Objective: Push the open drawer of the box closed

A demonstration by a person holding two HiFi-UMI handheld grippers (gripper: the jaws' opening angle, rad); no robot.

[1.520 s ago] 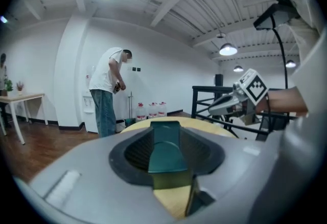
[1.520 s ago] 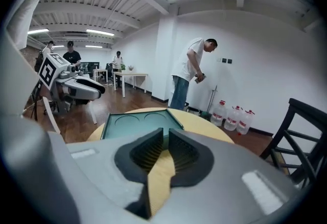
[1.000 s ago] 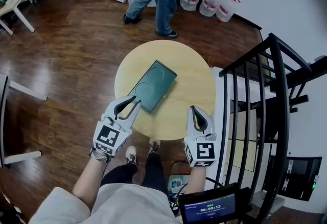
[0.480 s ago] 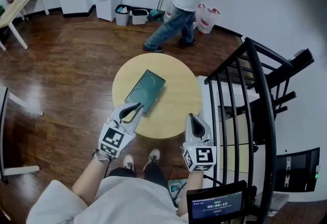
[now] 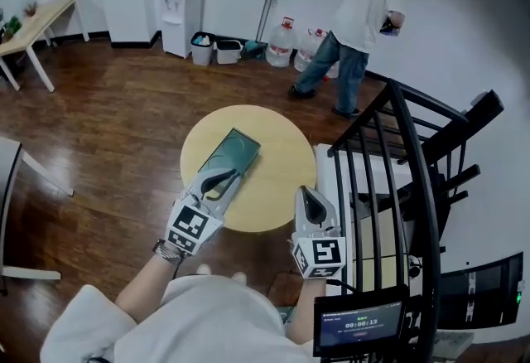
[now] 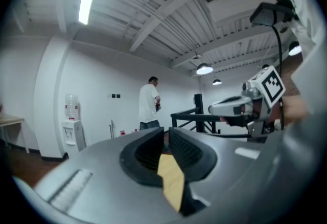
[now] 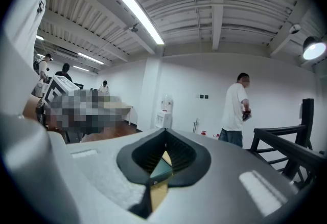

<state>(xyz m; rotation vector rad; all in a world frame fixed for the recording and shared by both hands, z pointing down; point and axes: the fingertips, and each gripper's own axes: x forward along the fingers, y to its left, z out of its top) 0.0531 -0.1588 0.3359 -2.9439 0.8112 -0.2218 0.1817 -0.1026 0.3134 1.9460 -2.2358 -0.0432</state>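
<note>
Left tool [image 5: 222, 179] has just been closing to a slit with nothing in it; right tool [image 5: 308, 197] is clenched, empty. I see the flat dark-green box [image 5: 233, 152] on the round bench [image 5: 281, 162], left of middle, its long axis slanting near-left to far-right

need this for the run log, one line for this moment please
left tool: jaws just closing, nothing between, above green box near end | right tool: shut, empty, at round table edge
</note>
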